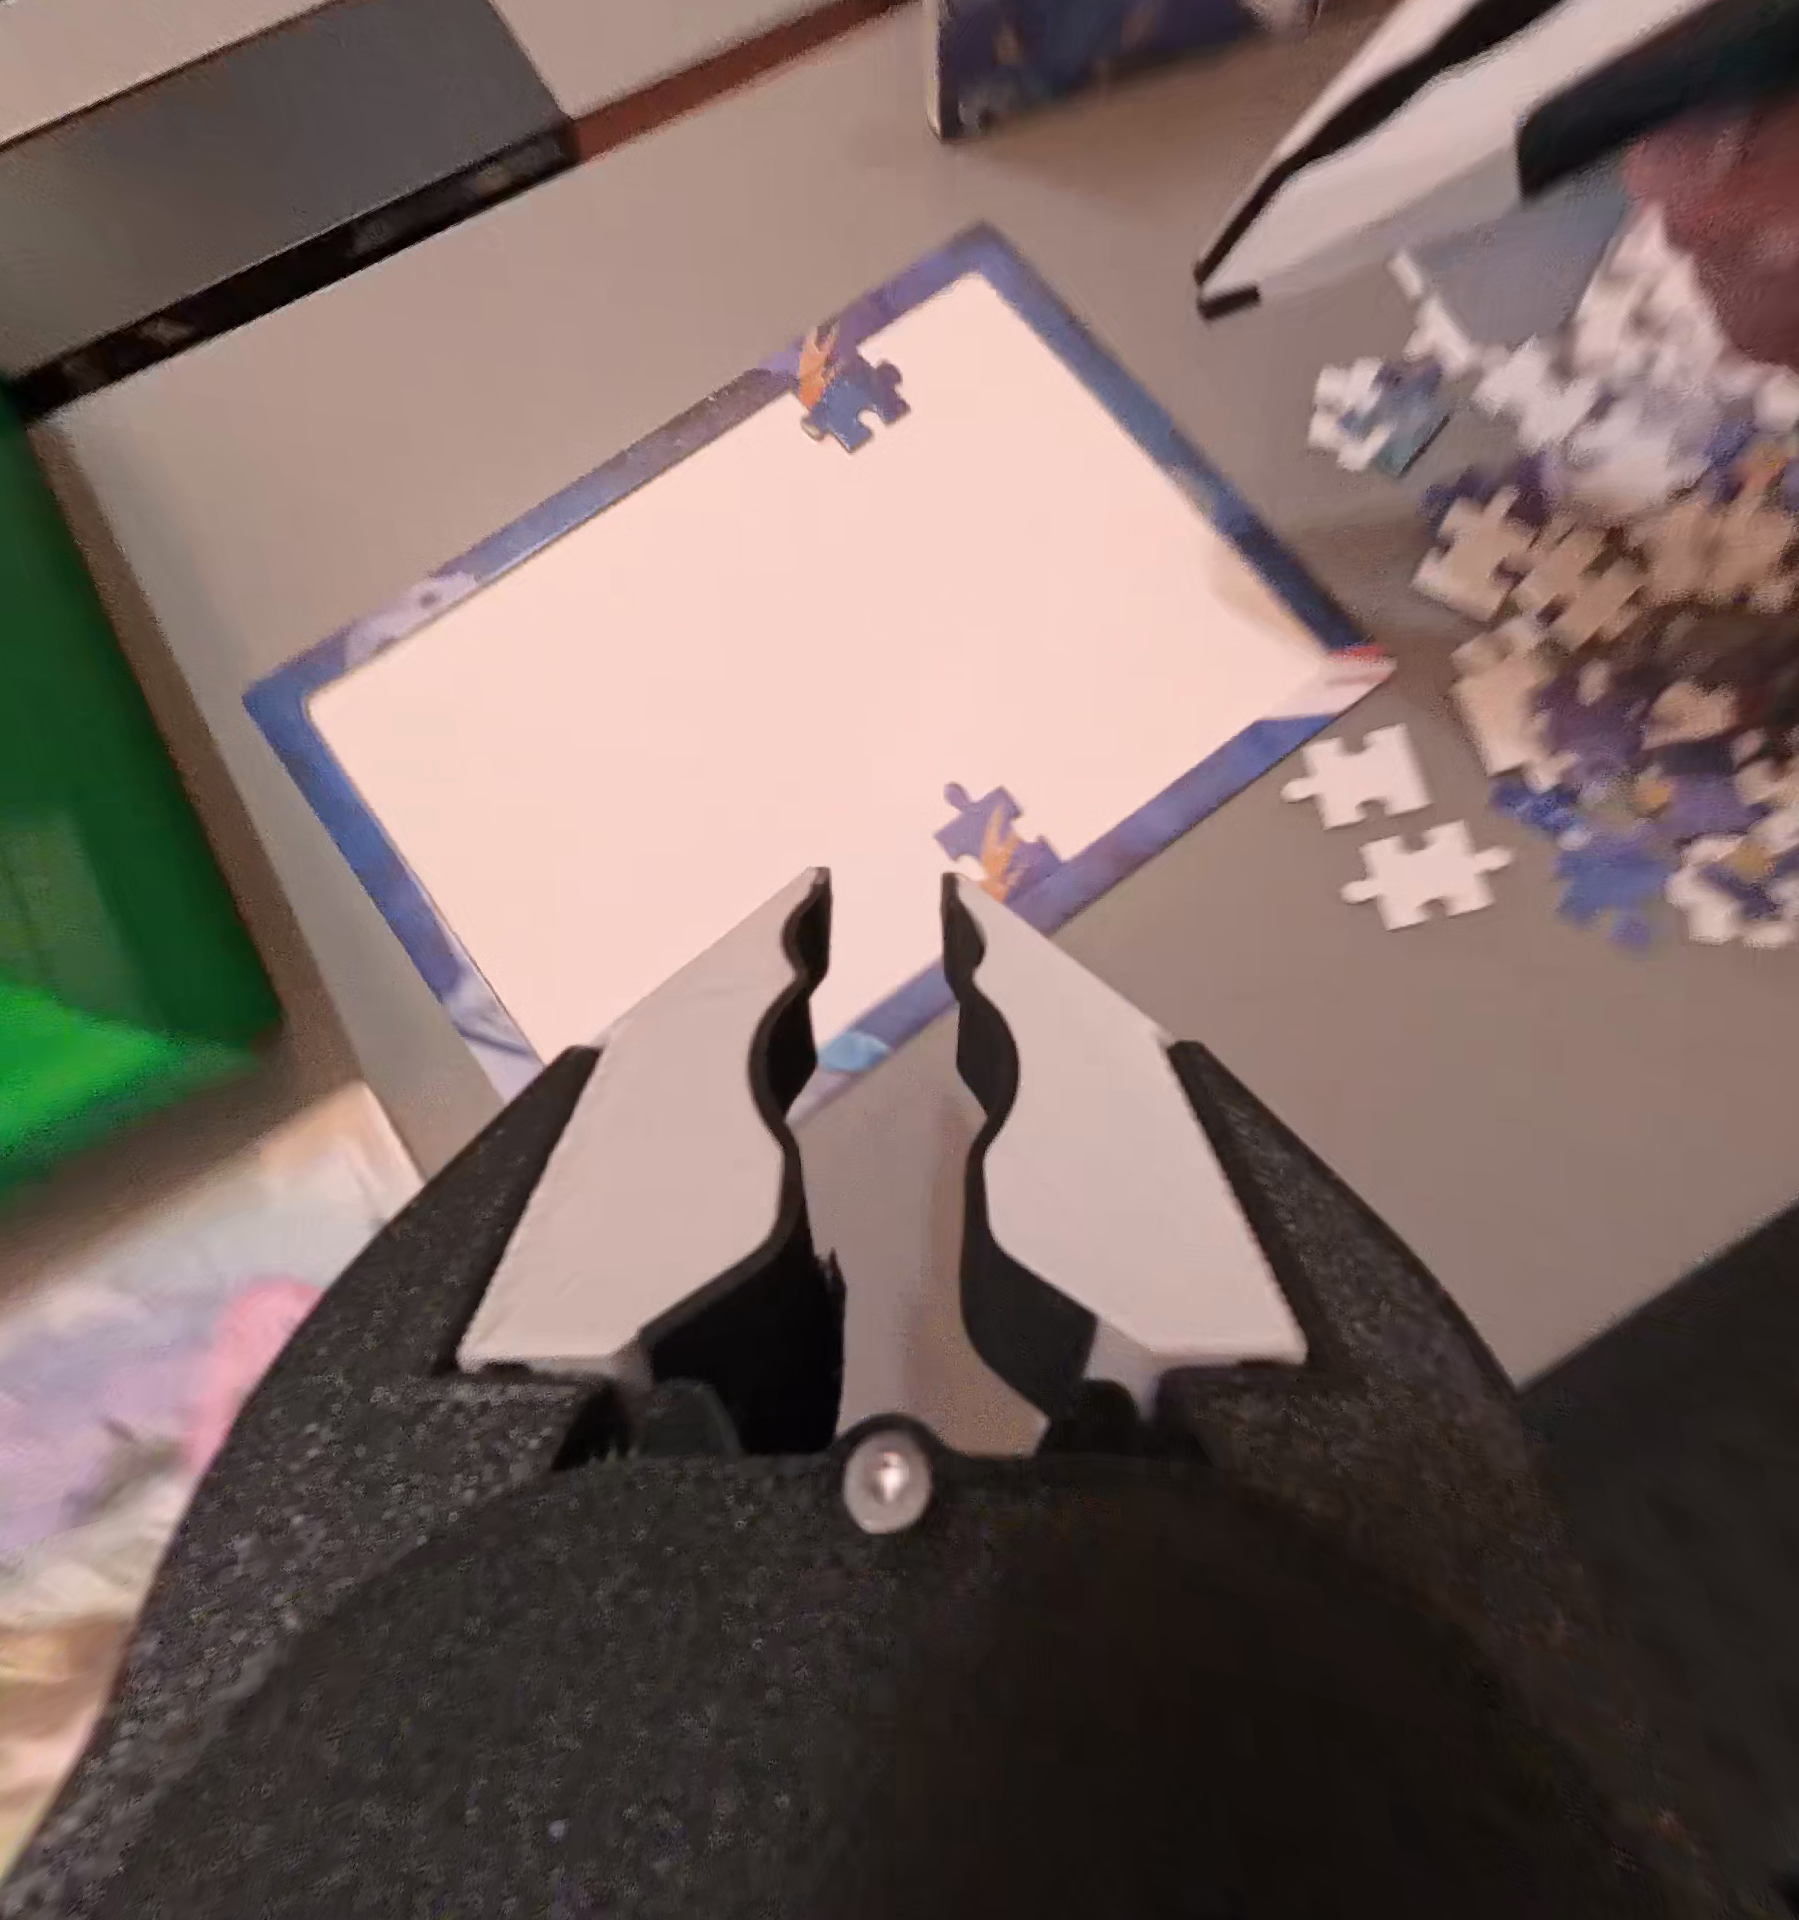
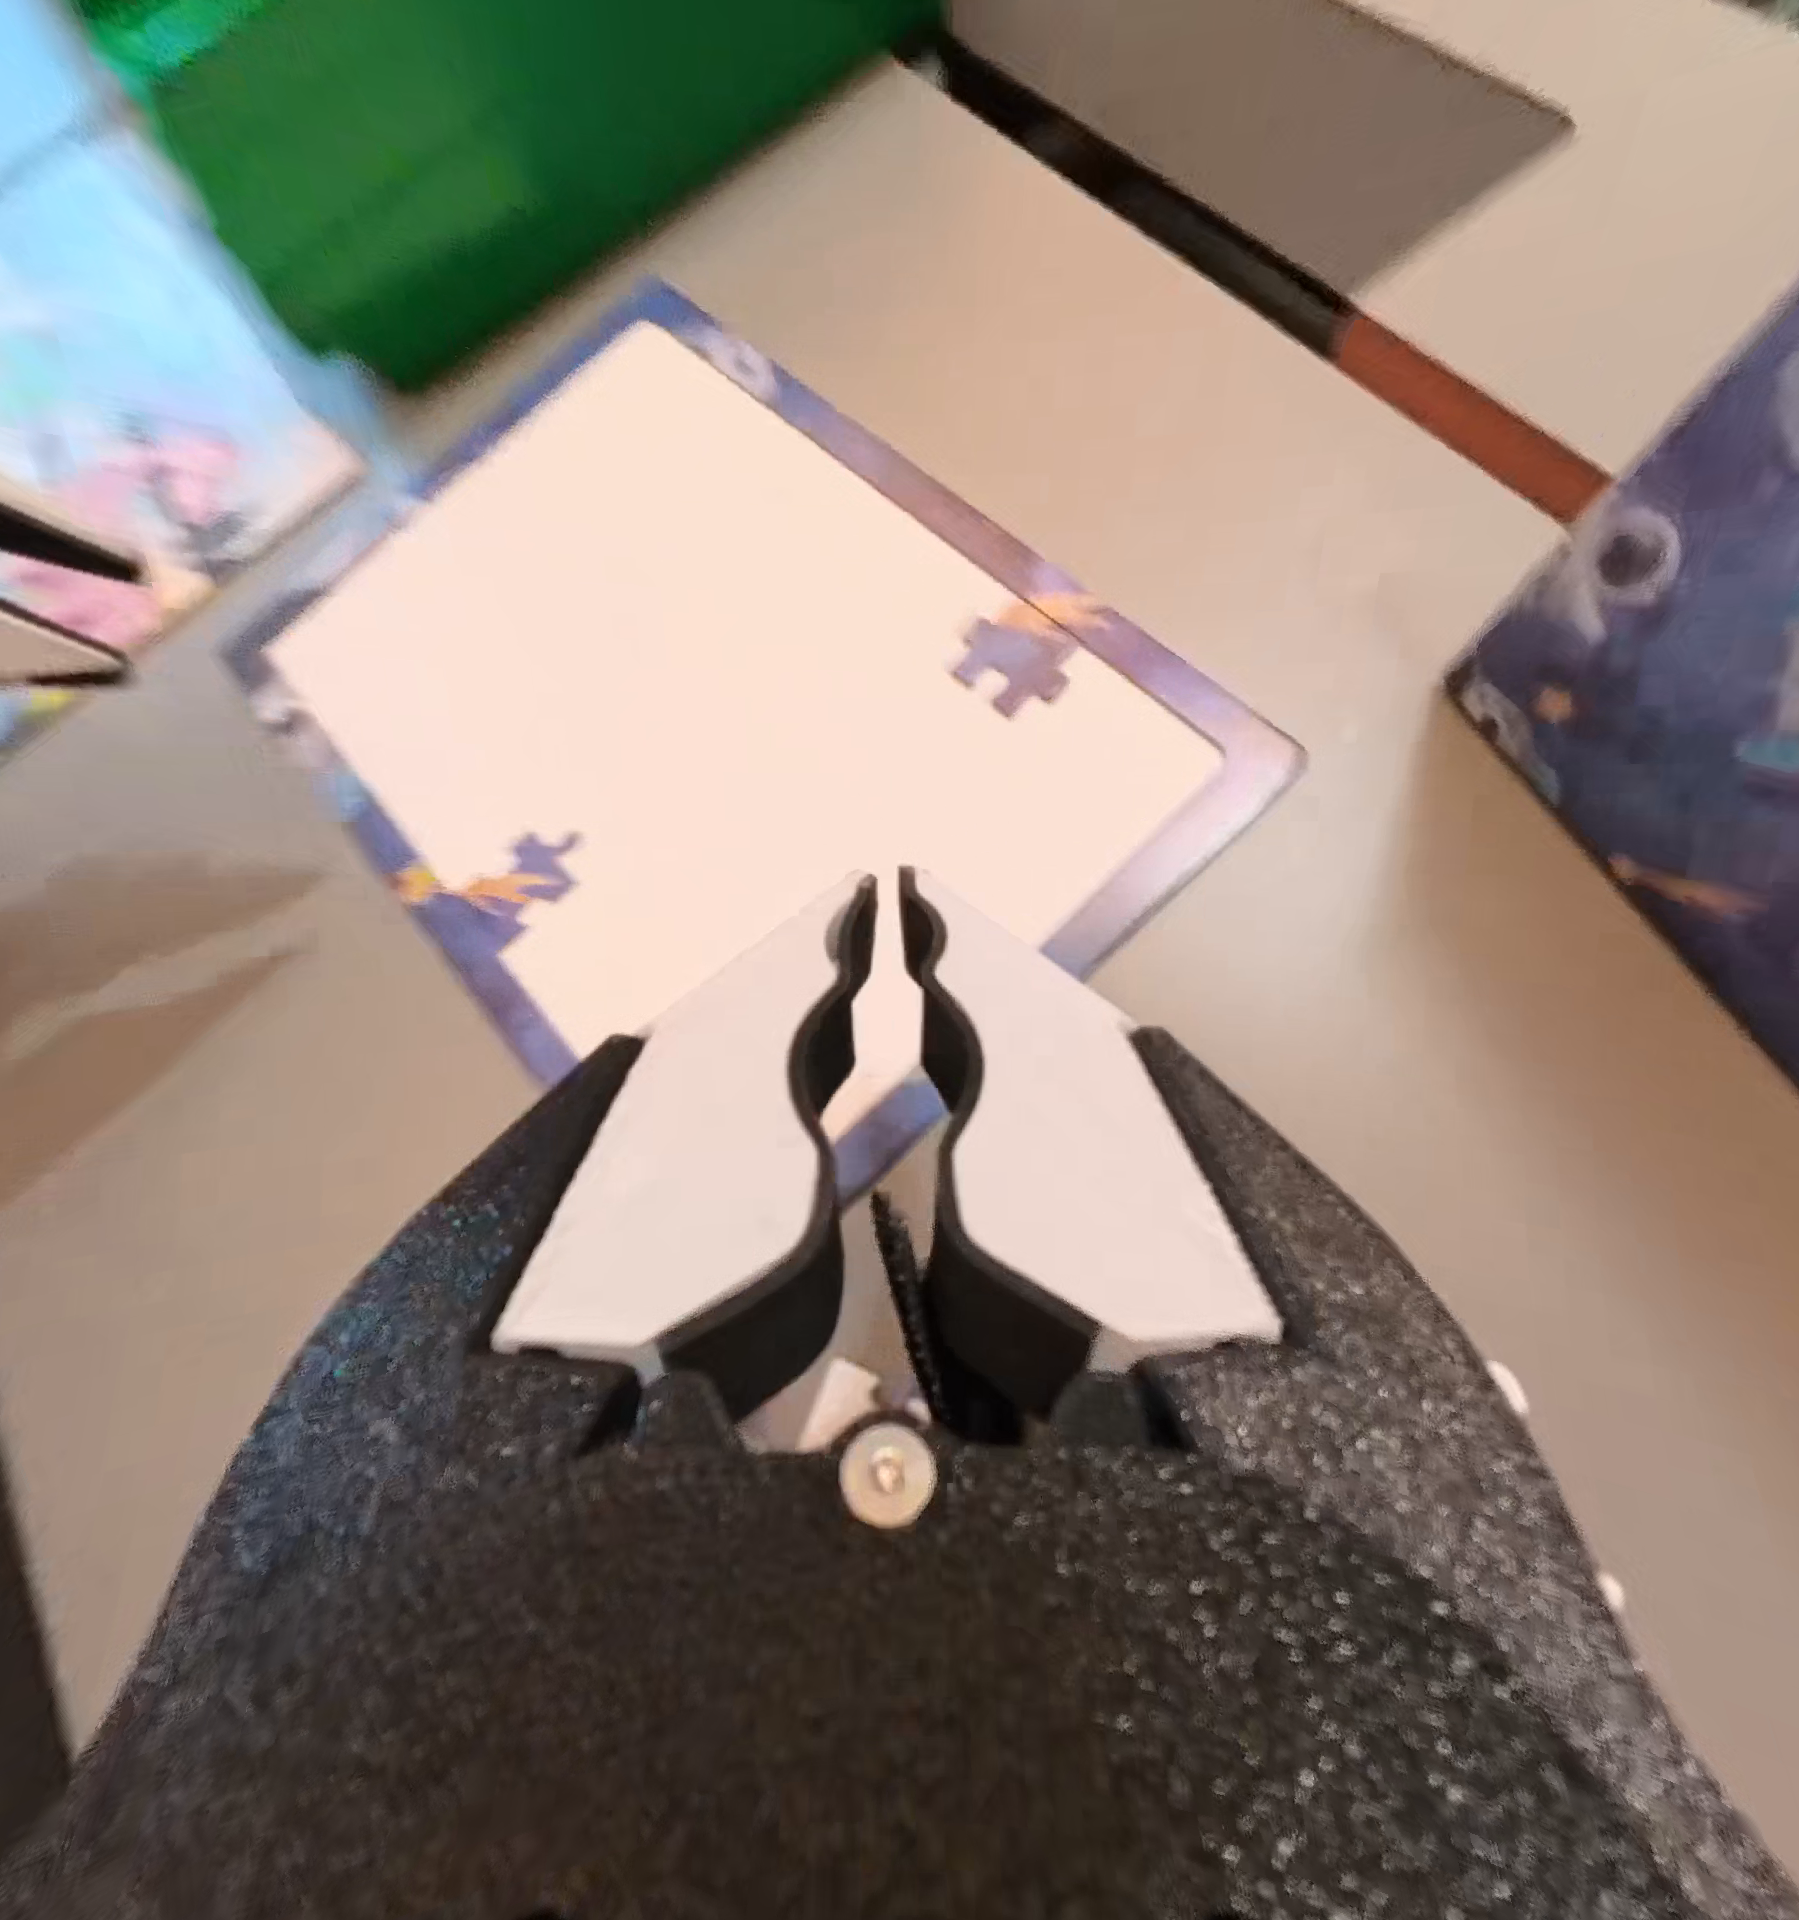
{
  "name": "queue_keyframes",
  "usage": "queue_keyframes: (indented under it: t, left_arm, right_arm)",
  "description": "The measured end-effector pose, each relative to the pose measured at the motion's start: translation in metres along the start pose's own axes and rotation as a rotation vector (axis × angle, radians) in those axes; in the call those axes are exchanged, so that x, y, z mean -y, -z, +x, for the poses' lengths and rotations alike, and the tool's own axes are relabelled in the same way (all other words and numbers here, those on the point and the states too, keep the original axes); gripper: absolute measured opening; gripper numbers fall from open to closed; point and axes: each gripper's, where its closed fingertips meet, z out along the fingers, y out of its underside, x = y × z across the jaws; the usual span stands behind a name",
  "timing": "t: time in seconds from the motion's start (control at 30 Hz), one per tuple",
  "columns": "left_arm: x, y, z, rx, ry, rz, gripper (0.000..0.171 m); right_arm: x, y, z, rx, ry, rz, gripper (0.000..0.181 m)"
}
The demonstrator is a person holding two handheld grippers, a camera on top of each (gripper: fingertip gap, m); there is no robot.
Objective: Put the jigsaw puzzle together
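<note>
Grey surface (image 1: 1290, 1091) w/ blue-framed puzzle tray (image 1: 375, 717), two pieces fitted, loose piece pile (image 1: 1622, 665) beside it. Left hand-held gripper (image 1: 884, 883) slightly open, empty. Right hand-held gripper (image 2: 887, 881) nearly closed, empty.

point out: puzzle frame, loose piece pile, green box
puzzle frame (image 1: 375, 852), left wrist view, on its blue left border strip.
loose piece pile (image 1: 1601, 665), left wrist view, middle of the heap right of the frame.
green box (image 2: 521, 177), right wrist view, on its front face behind the frame.
</note>
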Motion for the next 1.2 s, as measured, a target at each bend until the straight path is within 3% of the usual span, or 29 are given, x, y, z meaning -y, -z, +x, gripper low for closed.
queue_keyframes:
  t: [0.17, 0.23, 0.37, 0.53, 0.63, 0.73, 0.83, 0.9, 1.1, 1.2]
  left_arm:
    - [-0.019, 0.029, 0.009, 0.068, 0.358, 0.281, 0.024]
    - [-0.023, 0.029, 0.015, 0.083, 0.464, 0.351, 0.024]
    - [-0.026, 0.018, 0.054, 0.06, 0.318, 0.372, 0.025]
    - [-0.031, 0.009, 0.068, 0.154, 0.108, 0.388, 0.026]
    - [-0.023, 0.021, 0.077, 0.138, 0.056, 0.488, 0.026]
    - [-0.026, 0.015, 0.082, 0.079, 0.062, 0.457, 0.028]
    - [-0.03, 0.007, 0.084, -0.011, 0.107, 0.415, 0.028]
    - [-0.03, 0.007, 0.083, -0.042, 0.143, 0.417, 0.028]
    - [-0.03, 0.008, 0.079, -0.117, 0.23, 0.429, 0.028]
    - [-0.03, 0.008, 0.079, -0.135, 0.247, 0.426, 0.028]
  right_arm:
    - [0.016, 0.037, -0.049, 0.095, 0.127, 0.069, 0.015]
    - [0.003, 0.051, -0.064, 0.106, 0.139, 0.083, 0.016]
    - [-0.053, 0.093, -0.053, -0.06, 0.088, 0.069, 0.016]
    - [-0.136, 0.165, -0.028, -0.334, -0.039, 0.119, 0.016]
    - [-0.171, 0.199, -0.024, -0.402, -0.115, 0.218, 0.016]
    - [-0.206, 0.199, -0.021, -0.355, -0.181, 0.118, 0.032]
    - [-0.226, 0.187, -0.041, -0.242, -0.106, -0.051, 0.032]
    - [-0.239, 0.181, -0.048, -0.25, -0.038, -0.157, 0.033]
    - [-0.249, 0.18, -0.052, -0.272, -0.045, -0.169, 0.035]
    - [-0.245, 0.179, -0.034, -0.353, -0.056, -0.151, 0.032]
